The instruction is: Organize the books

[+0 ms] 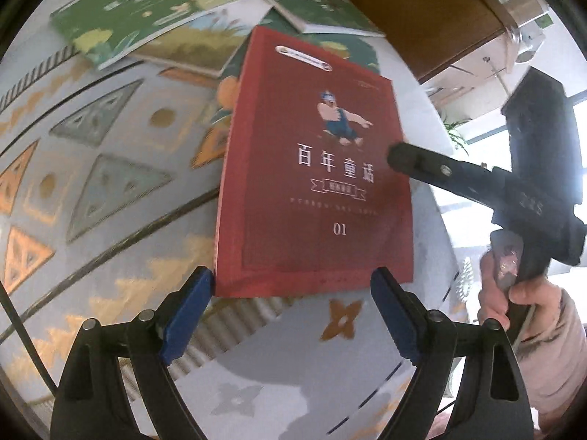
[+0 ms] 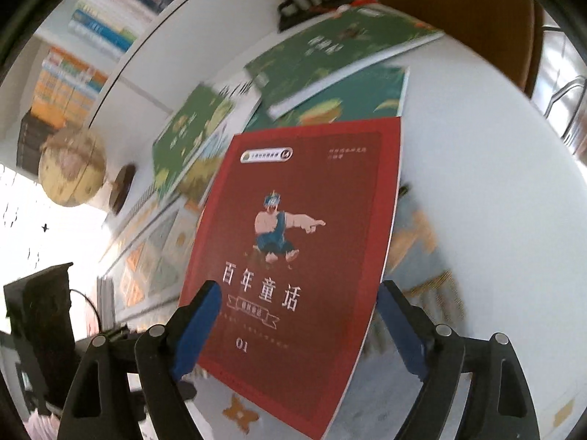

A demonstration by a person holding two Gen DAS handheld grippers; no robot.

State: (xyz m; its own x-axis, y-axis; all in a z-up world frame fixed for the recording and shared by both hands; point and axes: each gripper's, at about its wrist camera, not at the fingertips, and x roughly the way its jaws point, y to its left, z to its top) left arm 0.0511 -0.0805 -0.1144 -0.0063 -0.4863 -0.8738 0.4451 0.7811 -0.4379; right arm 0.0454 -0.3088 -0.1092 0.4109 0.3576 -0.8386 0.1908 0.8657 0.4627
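**Red Book Lying Flat, Both Grippers Released**

While both views are somewhat blurred, the layout reads clearly. The round white table (image 1: 422, 91) is partly covered by a patterned mat (image 1: 110, 168) with triangles and star shapes. Toward its far side lies a loose pile of green books (image 1: 128, 18), overlapping one another at differing angles. The red book (image 1: 312, 190), marked "01" with a pointing cartoon figure on its cover, lies face up on the mat nearer the cameras, its far edge overlapping a green cover.

The left gripper (image 1: 291, 315) has its jaws spread, blue pads just short of the red book's near edge, gripping nothing. The right gripper (image 2: 299, 326) likewise stands wide, its pads flanking the book's lower part without pressing on it. A globe (image 2: 71, 168) stands beyond the table.
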